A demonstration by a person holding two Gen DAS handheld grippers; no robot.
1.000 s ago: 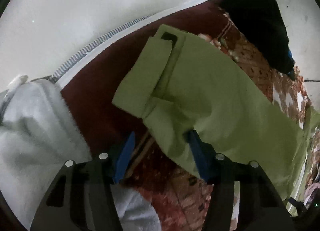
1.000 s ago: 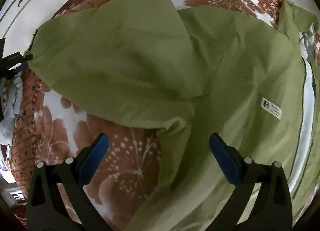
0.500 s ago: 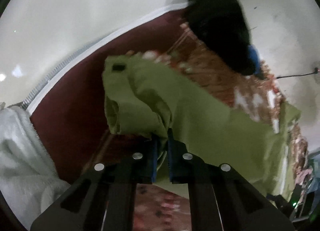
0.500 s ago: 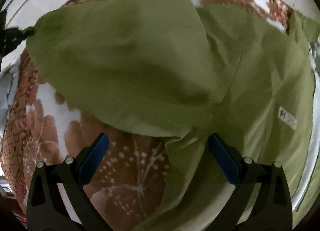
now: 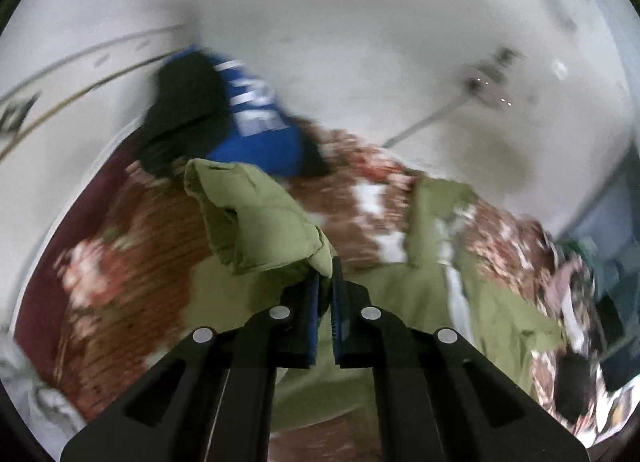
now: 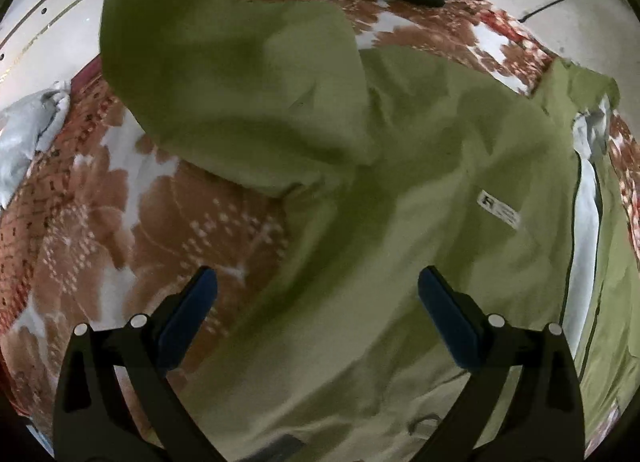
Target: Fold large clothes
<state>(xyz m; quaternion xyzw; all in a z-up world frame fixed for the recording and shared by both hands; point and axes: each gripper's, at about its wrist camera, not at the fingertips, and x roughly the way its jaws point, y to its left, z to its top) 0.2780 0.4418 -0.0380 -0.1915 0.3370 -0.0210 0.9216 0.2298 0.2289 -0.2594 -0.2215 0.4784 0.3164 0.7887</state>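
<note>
Left wrist view: your left gripper (image 5: 325, 294) is clamped on the cuff end of the green garment's sleeve (image 5: 256, 222); cloth bunches above the blue pads (image 5: 312, 314).
Right wrist view: your right gripper (image 6: 316, 322) stands wide apart, nothing between the jaws, hovering over the green garment (image 6: 420, 190).
Garment position: spread on the patterned bedcover (image 6: 100, 222), body flat, sleeve raised in an arc across the chest.
Step in hand (judged): carrying the sleeve inward over the body.
Technique: keep the pinch firm, carry the cuff low, lay it flat across the body; use the free gripper to pin the shoulder fold so the body does not drag.
Label (image 6: 500, 208): white tag on the body, a handy landmark.
Surroundings: blue-and-black garment (image 5: 240, 118) near the bed's far edge; white towel (image 6: 28, 130) at the left edge; cable (image 5: 424, 122) on the floor.
Obstruction: none in the sleeve's path, so far as visible; left view is motion-blurred.
</note>
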